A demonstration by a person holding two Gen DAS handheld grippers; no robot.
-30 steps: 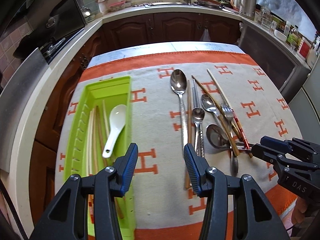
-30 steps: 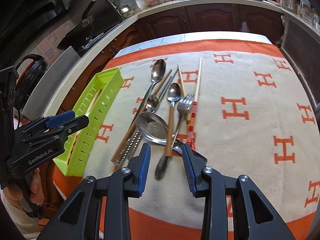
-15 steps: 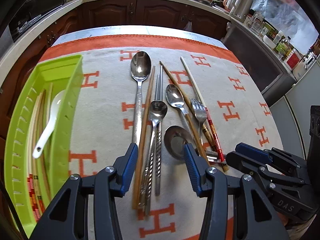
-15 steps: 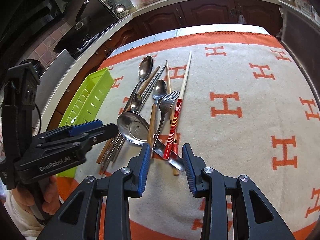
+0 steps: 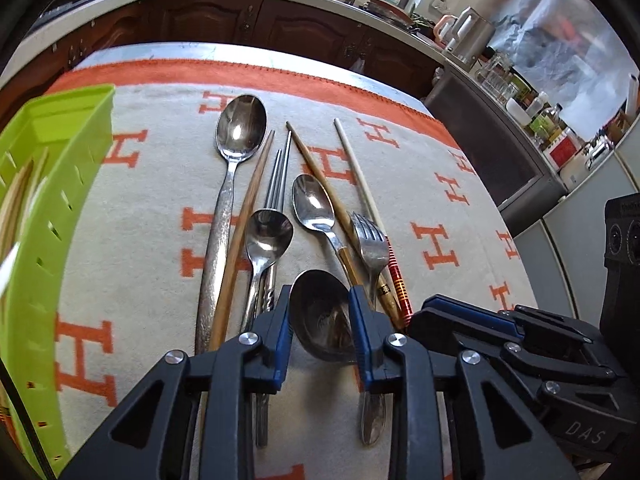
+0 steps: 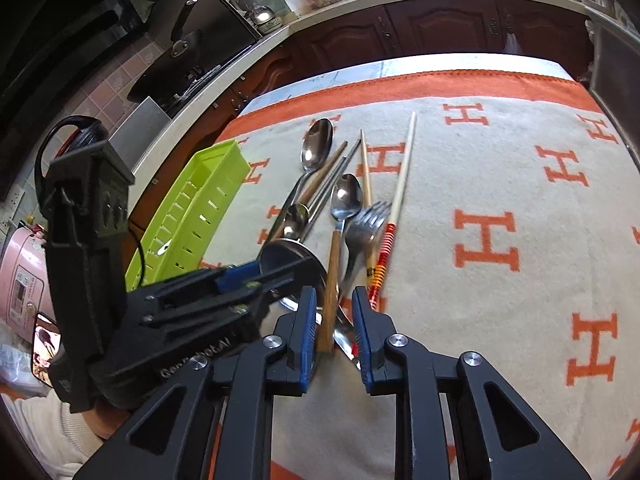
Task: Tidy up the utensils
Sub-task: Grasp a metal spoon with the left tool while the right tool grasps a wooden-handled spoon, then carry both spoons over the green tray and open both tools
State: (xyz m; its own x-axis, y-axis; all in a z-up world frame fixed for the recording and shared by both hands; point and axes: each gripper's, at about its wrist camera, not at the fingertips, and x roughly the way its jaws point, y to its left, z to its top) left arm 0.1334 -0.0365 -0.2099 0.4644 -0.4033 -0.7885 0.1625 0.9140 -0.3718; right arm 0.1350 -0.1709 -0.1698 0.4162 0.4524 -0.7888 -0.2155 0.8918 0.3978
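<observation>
Having just been narrowed, the left gripper is set astride the ladle and the right gripper astride a wooden handle (neither visibly clamped), so the heap beside the tray can be sorted.

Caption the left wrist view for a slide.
Left gripper, jaws just narrowed, straddles a round steel spoon bowl among loose cutlery on an orange-lettered cloth; green tray at left.

Both my grippers pitch steeply downward, side by side. Left gripper: jaws just been closing, now narrow, a gap visible between the pads. Right gripper: likewise closing, jaws narrow, not fully shut.
</observation>
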